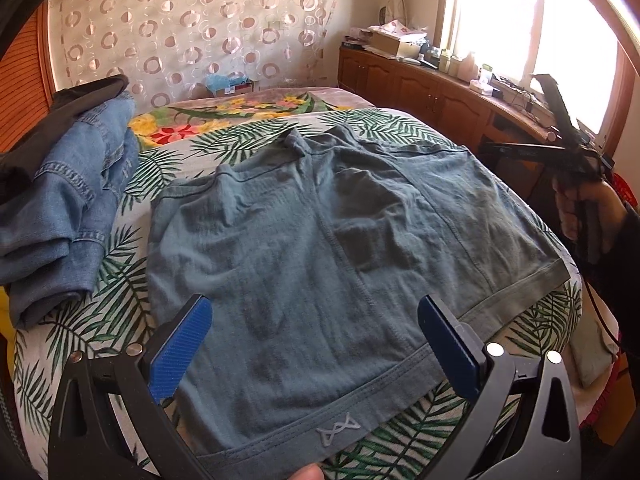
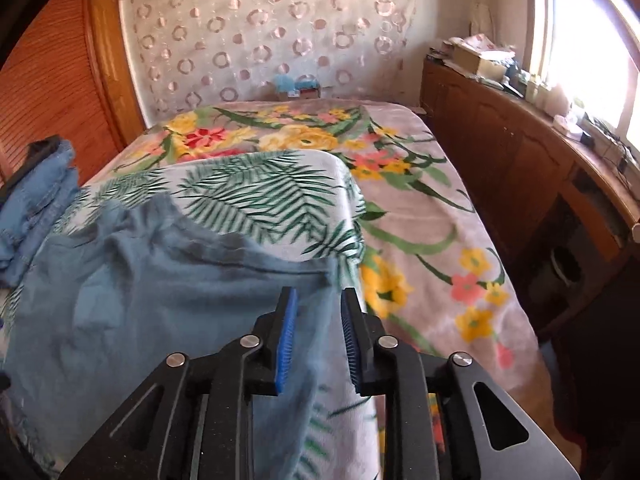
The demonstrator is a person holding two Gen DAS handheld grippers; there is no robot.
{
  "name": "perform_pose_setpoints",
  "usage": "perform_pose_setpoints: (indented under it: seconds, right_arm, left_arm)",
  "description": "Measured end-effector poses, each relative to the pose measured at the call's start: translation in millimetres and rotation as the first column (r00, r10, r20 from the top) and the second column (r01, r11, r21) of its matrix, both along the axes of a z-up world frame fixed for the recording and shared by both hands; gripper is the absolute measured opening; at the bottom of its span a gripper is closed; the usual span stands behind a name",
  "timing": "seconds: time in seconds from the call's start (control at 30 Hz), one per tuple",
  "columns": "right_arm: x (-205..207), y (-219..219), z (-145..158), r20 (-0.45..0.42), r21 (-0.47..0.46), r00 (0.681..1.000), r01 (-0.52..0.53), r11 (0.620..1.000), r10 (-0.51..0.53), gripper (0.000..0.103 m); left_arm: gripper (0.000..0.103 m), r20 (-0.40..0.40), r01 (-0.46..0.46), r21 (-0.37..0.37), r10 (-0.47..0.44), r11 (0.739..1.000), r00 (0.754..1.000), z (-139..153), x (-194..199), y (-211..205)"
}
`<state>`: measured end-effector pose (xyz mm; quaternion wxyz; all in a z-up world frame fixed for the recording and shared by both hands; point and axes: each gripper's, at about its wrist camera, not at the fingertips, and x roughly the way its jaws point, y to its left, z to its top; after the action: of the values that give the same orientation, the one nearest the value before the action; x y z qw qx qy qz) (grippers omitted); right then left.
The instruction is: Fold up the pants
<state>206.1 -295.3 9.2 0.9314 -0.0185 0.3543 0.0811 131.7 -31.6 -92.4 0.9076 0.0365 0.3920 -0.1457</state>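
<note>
Teal pants are lying spread flat on the leaf-print bedspread.
The left gripper is hovering wide apart over the waistband; the right gripper is standing parted, with blurred fabric between its fingers.

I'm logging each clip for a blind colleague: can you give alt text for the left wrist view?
Grey-blue shorts lie spread flat on a leaf-print blanket on a bed, with the left gripper open just above their near waistband. Folded jeans sit to the left, and the right gripper is raised at the right edge.
</note>
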Motion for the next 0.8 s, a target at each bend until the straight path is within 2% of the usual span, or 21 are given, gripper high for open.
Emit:
perform_pose_setpoints:
  seconds: [0.1, 0.37, 0.5, 0.63, 0.73, 0.8]
  right_arm:
    - [-34.3, 9.9, 1.6, 0.028, 0.010, 0.998, -0.061, 0.998, 0.061, 0.038]
    - [-120.5, 27.1, -15.7, 0.034, 0.021, 0.989, -0.148, 0.989, 0.147, 0.041]
    - [-145.3, 30.5, -24.4, 0.032, 0.009, 0.986, -0.162, 0.987, 0.162, 0.041]
    - [-152.1, 33.2, -26.9, 0.039, 0.028, 0.988, -0.152, 0.988, 0.150, 0.041]
    - [-156.2, 34.3, -26.6, 0.046, 0.040, 0.986, -0.161, 0.986, 0.159, 0.041]
    - [-160.2, 38.9, -27.1, 0.051, 0.035, 0.984, -0.175, 0.984, 0.173, 0.041]
  left_arm:
    - [0.103, -0.005, -0.020, -0.004, 0.020, 1.000, 1.000, -1.7, -4.5, 11.2]
    - [0.103, -0.029, -0.073, 0.005, 0.073, 0.997, 0.997, -13.9, -21.2, 41.9]
    - [0.103, -0.051, -0.098, -0.014, 0.097, 0.995, 0.994, -20.4, -28.0, 53.0]
    - [0.101, -0.067, -0.108, -0.025, 0.106, 0.994, 0.992, -23.6, -35.5, 60.0]
    - [0.098, -0.076, -0.111, -0.023, 0.109, 0.994, 0.991, -27.5, -44.0, 64.5]
    - [0.092, -0.088, -0.112, -0.046, 0.107, 0.993, 0.990, -30.2, -49.0, 68.2]
